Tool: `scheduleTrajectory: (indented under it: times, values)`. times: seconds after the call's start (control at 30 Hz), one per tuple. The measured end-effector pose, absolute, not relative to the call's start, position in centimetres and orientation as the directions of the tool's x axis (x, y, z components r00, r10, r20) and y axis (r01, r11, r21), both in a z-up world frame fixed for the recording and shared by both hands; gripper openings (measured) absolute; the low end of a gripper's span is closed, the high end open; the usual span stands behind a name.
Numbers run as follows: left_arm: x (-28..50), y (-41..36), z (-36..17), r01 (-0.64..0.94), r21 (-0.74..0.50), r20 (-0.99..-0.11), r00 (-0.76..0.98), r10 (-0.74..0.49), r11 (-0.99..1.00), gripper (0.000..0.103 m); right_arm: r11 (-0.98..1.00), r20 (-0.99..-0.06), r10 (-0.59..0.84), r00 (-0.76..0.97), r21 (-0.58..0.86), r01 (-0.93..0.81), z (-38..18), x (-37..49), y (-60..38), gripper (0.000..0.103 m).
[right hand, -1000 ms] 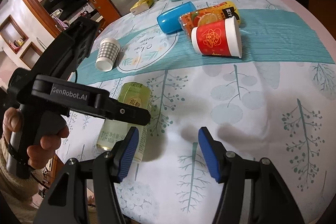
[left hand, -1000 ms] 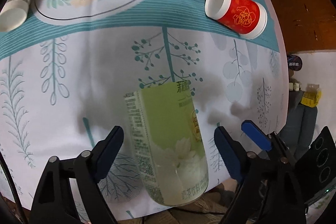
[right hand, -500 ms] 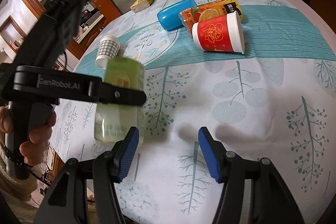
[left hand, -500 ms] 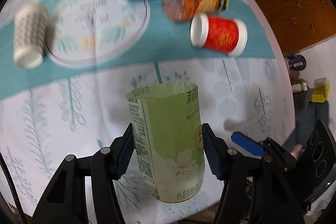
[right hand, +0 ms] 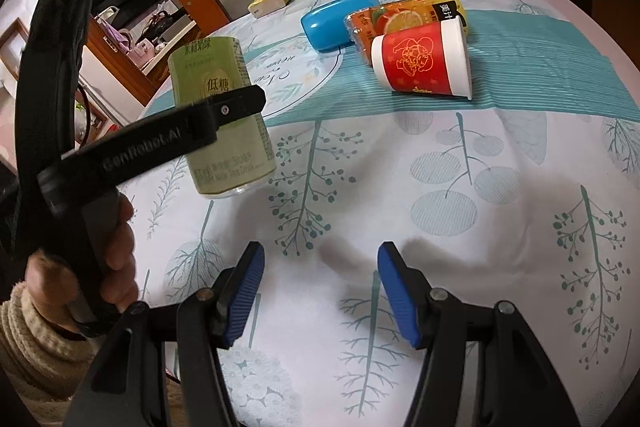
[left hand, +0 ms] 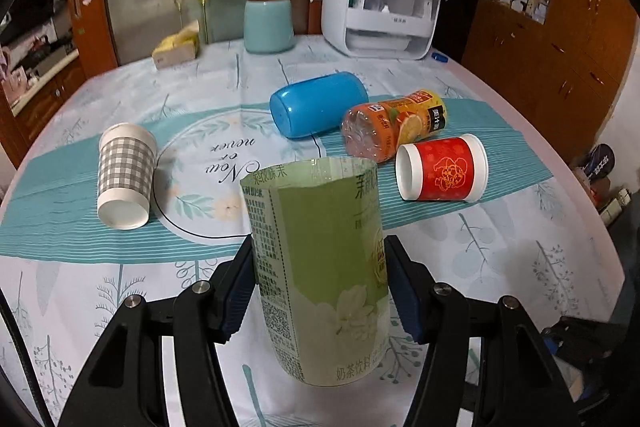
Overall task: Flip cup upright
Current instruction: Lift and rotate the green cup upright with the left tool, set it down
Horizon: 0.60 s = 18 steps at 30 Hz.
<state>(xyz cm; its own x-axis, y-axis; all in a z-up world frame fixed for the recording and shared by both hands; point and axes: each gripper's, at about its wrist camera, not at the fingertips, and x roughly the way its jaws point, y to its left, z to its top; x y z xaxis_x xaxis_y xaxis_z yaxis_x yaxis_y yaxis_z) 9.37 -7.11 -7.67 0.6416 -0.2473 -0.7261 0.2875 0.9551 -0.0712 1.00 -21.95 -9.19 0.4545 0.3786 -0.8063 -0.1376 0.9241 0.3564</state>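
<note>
My left gripper (left hand: 320, 287) is shut on a green-labelled clear cup (left hand: 320, 267) and holds it nearly upright, open end up, just above the tablecloth. In the right wrist view the same cup (right hand: 222, 119) hangs tilted in the left gripper (right hand: 224, 107), its base just above the cloth at the table's left. My right gripper (right hand: 320, 291) is open and empty, low over the near middle of the table.
Lying on their sides: a red cup (left hand: 442, 171), a grey checked paper cup (left hand: 126, 175), a blue cup (left hand: 318, 111) and an orange juice bottle (left hand: 394, 129). A teal jar (left hand: 268, 23), a tissue box (left hand: 176, 47) and a white appliance (left hand: 380, 11) stand at the back.
My left gripper closed on the green cup lying on the cloth, lifted it and turned it from lying to nearly upright. The right gripper stayed open and almost still.
</note>
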Motion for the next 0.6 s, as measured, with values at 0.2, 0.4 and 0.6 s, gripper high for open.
scheduleTrajectory:
  times: [0.2,0.4,0.6]
  values:
    - [6.9,-8.0,-9.2,0.322,0.024,-0.657,0.718,-0.227,0.947,0.061,0.927,-0.811,0.371,0.453,0.349,-0.137,-9.3,0.9,-21.8,0.059]
    - [5.7,-8.3,-9.3,0.332,0.068,-0.672,0.712,-0.203,0.941,0.082,0.931,-0.818,0.364,0.446,0.341,-0.134,-9.4,0.7,-21.7,0.059]
    - [4.9,-7.3,-9.1,0.314,0.037,-0.702,0.684,-0.199,0.949,0.084,0.931,-0.82,0.362,0.444,0.339,-0.132,-9.3,0.6,-21.8,0.059]
